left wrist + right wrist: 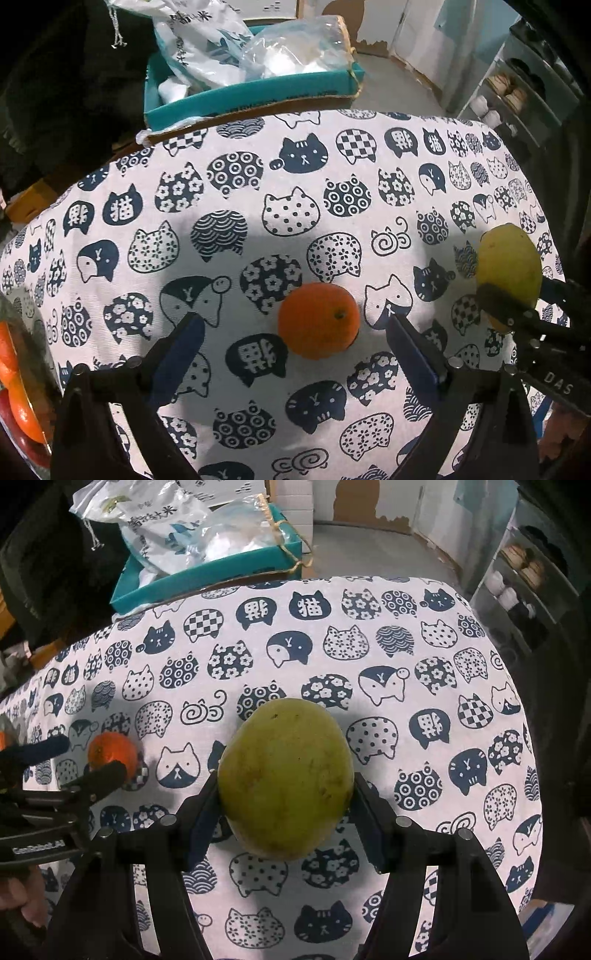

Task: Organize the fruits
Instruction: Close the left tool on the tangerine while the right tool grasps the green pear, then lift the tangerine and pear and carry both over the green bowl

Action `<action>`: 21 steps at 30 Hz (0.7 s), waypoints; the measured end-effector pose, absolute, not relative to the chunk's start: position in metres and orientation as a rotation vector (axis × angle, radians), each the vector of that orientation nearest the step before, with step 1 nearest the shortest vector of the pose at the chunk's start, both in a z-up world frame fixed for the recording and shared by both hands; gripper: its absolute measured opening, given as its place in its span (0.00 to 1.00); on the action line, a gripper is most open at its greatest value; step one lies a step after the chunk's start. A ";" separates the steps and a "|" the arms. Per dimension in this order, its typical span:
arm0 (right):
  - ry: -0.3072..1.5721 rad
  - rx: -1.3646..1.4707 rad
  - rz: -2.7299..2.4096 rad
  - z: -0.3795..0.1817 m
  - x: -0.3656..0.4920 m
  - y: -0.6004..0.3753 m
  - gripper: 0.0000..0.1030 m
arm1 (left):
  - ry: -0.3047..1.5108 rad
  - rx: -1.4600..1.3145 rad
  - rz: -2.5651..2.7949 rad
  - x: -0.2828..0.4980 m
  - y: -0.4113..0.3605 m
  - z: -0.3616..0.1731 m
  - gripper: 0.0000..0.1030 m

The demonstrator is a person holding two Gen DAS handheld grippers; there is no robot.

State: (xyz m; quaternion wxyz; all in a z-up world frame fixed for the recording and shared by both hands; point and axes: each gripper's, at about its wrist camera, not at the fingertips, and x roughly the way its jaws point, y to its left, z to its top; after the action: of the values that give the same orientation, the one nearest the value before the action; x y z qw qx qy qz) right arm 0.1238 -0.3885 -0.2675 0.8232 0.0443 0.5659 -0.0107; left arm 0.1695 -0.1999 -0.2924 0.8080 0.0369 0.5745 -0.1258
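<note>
An orange point(318, 320) lies on the cat-print tablecloth point(258, 206). My left gripper point(295, 332) is open, its fingers point(184, 339) to either side of the orange without touching it. My right gripper point(284, 801) is shut on a large green-yellow mango point(285, 775) and its fingers point(207, 808) press both sides. The mango also shows at the right edge of the left wrist view point(508, 269). The orange and left gripper show at the left of the right wrist view point(110, 755).
A glass bowl point(14, 369) with orange and red fruit sits at the left edge. A teal box point(258, 92) with plastic bags stands beyond the table's far edge. A shoe shelf point(524, 576) stands at the far right.
</note>
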 end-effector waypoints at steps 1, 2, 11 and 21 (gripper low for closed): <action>1.203 0.096 -0.022 -0.268 0.125 -0.388 0.65 | 1.231 0.083 -0.271 0.170 -0.201 -0.293 0.85; 1.203 0.097 -0.022 -0.268 0.127 -0.387 0.65 | 1.232 0.084 -0.273 0.170 -0.202 -0.294 0.83; 1.207 0.090 -0.008 -0.269 0.127 -0.381 0.65 | 1.248 0.030 -0.321 0.169 -0.202 -0.292 0.45; 1.163 0.076 0.017 -0.249 0.124 -0.372 0.65 | 1.177 0.015 -0.301 0.158 -0.187 -0.259 0.44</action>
State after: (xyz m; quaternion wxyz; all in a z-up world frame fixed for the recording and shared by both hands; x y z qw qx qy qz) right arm 0.1245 -0.3720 -0.2488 0.8349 0.0360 0.5491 0.0079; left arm 0.1584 -0.1872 -0.2586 0.8211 0.0071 0.5529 -0.1414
